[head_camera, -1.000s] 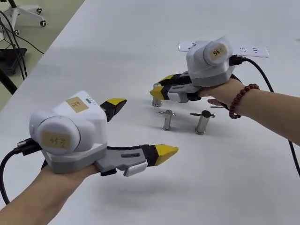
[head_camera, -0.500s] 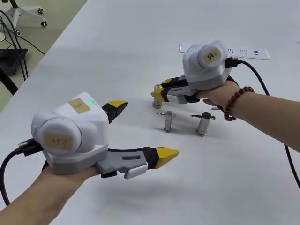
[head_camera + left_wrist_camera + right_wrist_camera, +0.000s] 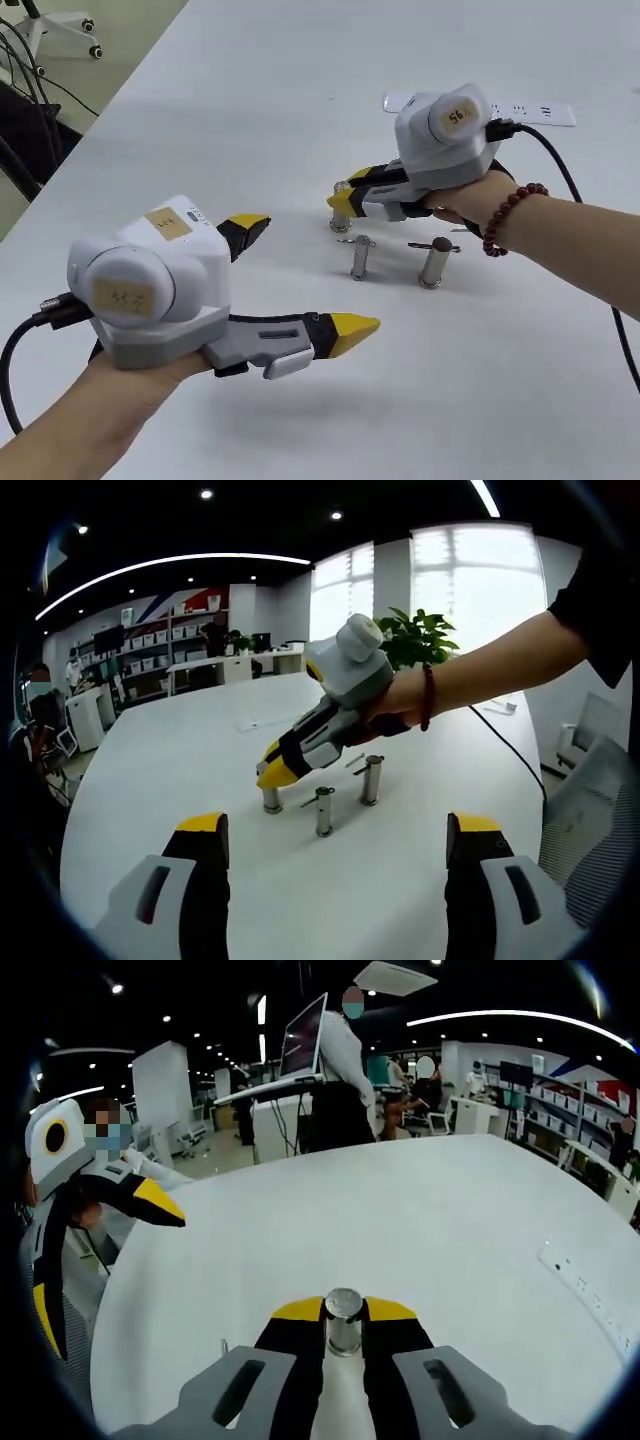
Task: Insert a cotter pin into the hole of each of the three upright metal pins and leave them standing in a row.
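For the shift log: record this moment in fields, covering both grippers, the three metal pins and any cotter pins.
left gripper: open, empty, above the table
right gripper: shut on gripped pin
gripped pin: upright, top between the jaws, mostly hidden
middle pin: upright, cotter pin through it
third pin: upright, second cotter pin through it

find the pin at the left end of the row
In the head view the pin stands upright on the table between the right gripper's jaws, just left of the middle pin.
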Available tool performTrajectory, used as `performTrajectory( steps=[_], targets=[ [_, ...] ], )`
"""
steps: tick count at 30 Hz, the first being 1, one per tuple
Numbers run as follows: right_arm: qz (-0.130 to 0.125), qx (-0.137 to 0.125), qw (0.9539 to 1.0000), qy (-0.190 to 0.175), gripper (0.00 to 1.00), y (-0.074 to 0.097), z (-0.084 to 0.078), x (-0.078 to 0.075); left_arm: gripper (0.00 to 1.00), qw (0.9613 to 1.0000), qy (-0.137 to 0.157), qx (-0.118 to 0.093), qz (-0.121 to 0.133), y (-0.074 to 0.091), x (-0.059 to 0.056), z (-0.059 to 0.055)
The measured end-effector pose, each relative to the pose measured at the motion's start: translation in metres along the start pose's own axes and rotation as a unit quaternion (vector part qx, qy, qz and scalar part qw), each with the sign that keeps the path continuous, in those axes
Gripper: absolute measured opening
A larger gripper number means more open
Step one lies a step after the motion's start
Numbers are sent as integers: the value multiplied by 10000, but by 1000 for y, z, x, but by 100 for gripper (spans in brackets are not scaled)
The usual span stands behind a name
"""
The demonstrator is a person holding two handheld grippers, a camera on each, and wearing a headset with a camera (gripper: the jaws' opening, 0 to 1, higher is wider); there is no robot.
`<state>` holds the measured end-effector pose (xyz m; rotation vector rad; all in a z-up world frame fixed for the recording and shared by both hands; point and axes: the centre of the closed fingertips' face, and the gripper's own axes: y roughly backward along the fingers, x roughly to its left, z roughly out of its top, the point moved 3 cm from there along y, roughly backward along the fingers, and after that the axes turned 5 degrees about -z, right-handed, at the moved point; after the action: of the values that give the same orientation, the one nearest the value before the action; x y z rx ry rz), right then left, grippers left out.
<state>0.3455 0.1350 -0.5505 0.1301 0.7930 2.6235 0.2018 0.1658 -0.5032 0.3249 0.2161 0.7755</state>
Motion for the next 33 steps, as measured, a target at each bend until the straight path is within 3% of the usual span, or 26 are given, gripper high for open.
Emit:
performTrajectory(
  steps=[14, 33],
  targets=[
    [-103, 165, 9997, 140, 8, 33, -15, -11, 90, 10000, -26, -28, 33, 0, 1, 1],
    [-437, 260, 9987, -34, 8, 84, -36, -23, 90, 10000, -52, -15, -37, -1, -5, 5]
  ],
)
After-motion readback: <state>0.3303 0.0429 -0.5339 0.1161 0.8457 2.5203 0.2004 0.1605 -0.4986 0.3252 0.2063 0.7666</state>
